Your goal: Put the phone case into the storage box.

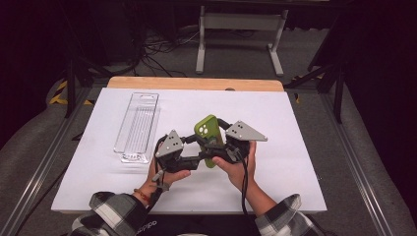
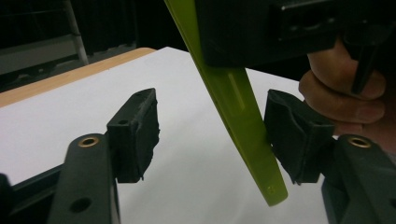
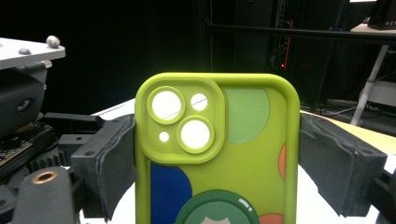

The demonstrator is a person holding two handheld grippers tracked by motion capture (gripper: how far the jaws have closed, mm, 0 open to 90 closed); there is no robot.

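- Dark room behind, with cables on a grey floor and a white frame stand [image 1: 241, 37] well beyond both claws.
- White table sheet [image 1: 275, 118] under both claws, with a wooden edge [image 1: 196, 83] at its far side.
- Clear plastic tray [image 1: 137, 127] flat on the sheet, out to the left of the left gripper [image 1: 196, 147], apart from it.
- Right gripper [image 1: 216, 145] clamped on the green phone case [image 1: 208, 137], a pad pressed against each long side, camera cutouts uppermost in the right gripper view.
- Same case [image 2: 243, 116] edge-on between the left gripper's pads: touching the pad [image 2: 294, 130] on the right of the left gripper view, clear of the other pad [image 2: 137, 130], so half open and not gripping.
- Both claws close together, held in two hands with plaid sleeves.
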